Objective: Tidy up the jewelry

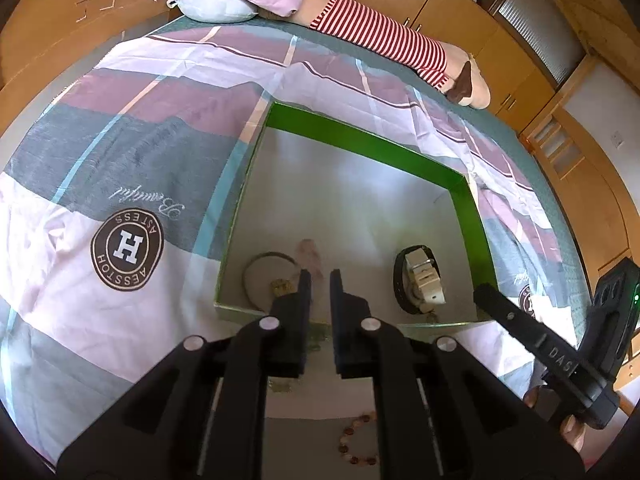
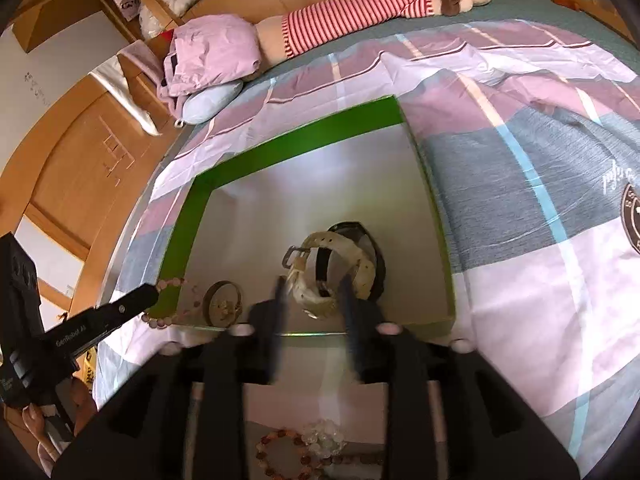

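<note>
A green-walled box [image 1: 376,148] with a silvery floor lies on the bed. Inside it lie a thin bangle with a gold charm [image 1: 267,276] and a cream and black watch [image 1: 420,280]. My left gripper [image 1: 319,280] hovers over the box's near edge, jaws narrowly apart around a pink bead bracelet [image 2: 170,282], which is blurred in the left wrist view. My right gripper [image 2: 314,284] is open and blurred, just short of the watch [image 2: 340,264]. The bangle [image 2: 223,303] also shows there. Brown [image 2: 276,458] and clear [image 2: 324,440] bead bracelets lie below the right gripper.
The bed has a pink, grey and white striped quilt [image 1: 120,160]. A striped plush toy [image 1: 384,36] and pillows [image 1: 224,4] lie at its far side. Wooden cabinets [image 1: 500,52] stand beyond. A brown bead bracelet [image 1: 356,440] lies on the quilt near me.
</note>
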`<move>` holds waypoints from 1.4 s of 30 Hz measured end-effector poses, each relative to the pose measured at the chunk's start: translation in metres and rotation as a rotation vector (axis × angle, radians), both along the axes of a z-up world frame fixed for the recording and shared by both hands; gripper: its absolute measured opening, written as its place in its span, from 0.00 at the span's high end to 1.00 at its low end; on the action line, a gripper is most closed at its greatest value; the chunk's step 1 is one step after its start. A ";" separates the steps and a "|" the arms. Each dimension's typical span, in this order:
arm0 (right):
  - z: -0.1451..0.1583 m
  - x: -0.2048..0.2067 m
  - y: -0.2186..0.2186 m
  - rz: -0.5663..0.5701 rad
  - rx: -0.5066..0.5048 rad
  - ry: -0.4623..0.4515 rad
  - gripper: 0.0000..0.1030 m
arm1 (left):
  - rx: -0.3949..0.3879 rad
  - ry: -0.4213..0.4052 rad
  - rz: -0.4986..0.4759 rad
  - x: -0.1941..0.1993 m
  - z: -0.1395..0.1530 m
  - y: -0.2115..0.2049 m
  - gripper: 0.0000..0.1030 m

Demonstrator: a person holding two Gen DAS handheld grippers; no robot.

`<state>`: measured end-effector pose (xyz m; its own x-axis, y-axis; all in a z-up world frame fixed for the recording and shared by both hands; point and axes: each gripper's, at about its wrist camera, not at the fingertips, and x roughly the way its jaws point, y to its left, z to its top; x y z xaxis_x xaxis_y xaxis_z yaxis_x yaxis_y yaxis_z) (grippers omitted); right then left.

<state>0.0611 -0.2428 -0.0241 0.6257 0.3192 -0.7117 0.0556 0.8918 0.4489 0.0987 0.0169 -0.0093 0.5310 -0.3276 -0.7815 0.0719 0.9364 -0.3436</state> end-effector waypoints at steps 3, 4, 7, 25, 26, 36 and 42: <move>0.002 -0.002 -0.001 -0.001 0.011 -0.004 0.48 | 0.000 -0.004 0.001 -0.004 0.002 0.000 0.84; 0.003 -0.002 -0.001 0.001 0.017 -0.004 0.48 | 0.000 -0.006 -0.004 -0.006 0.005 0.001 0.81; 0.006 -0.006 0.001 0.026 0.033 0.009 0.48 | -0.005 0.002 -0.021 -0.015 0.012 0.004 0.81; -0.042 -0.039 0.054 0.265 -0.257 0.313 0.50 | 0.172 0.296 -0.087 -0.023 -0.068 -0.017 0.67; -0.046 -0.039 0.054 0.264 -0.253 0.323 0.50 | 0.174 0.304 -0.089 -0.022 -0.071 -0.018 0.67; -0.063 -0.040 0.072 0.318 -0.288 0.359 0.80 | 0.205 0.326 -0.073 -0.022 -0.080 -0.018 0.94; -0.051 -0.043 0.065 0.295 -0.269 0.324 0.87 | 0.156 0.276 -0.033 -0.028 -0.052 0.004 0.95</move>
